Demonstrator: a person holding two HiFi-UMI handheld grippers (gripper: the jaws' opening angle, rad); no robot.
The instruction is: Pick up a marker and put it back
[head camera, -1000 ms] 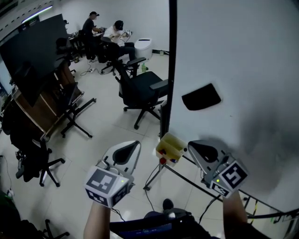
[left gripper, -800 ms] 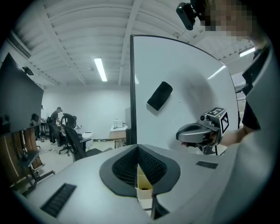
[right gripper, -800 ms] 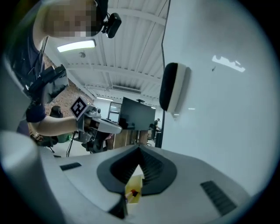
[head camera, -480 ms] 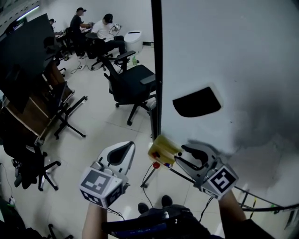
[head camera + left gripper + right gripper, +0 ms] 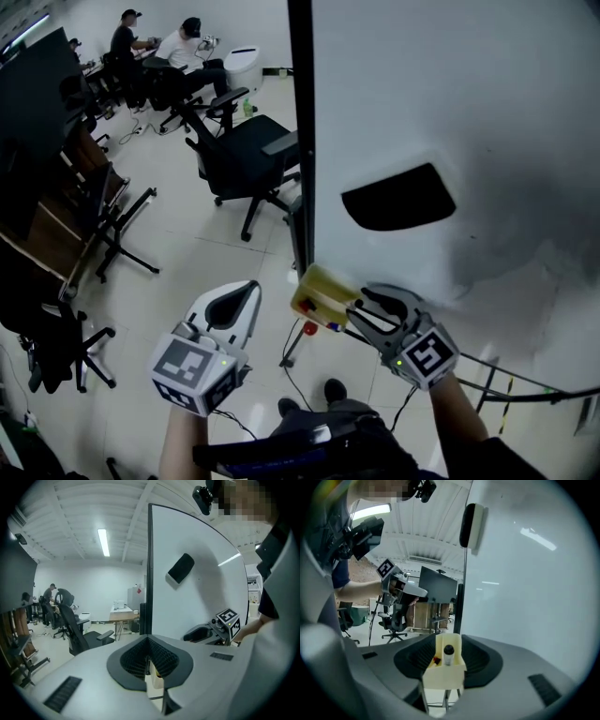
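A pale yellow marker holder (image 5: 323,295) hangs at the lower edge of the whiteboard (image 5: 487,103). In the right gripper view the holder (image 5: 443,672) carries an upright marker with a black cap (image 5: 448,650) and a red one (image 5: 436,660) beside it. My right gripper (image 5: 360,309) is just right of the holder, and its jaws are opening. The holder and the black-capped marker lie between them, and the pads press on nothing. My left gripper (image 5: 246,292) hovers left of the holder over the floor, shut and empty.
A black eraser (image 5: 398,197) sticks to the whiteboard above the holder. The board's dark frame post (image 5: 300,131) runs up the middle. Office chairs (image 5: 239,155) and a dark stand (image 5: 112,234) fill the floor to the left. Two people (image 5: 164,47) sit far back.
The right gripper's jaws have gone from shut to wide apart next to the holder. The head view has swung right, so the whiteboard and eraser fill more of the picture.
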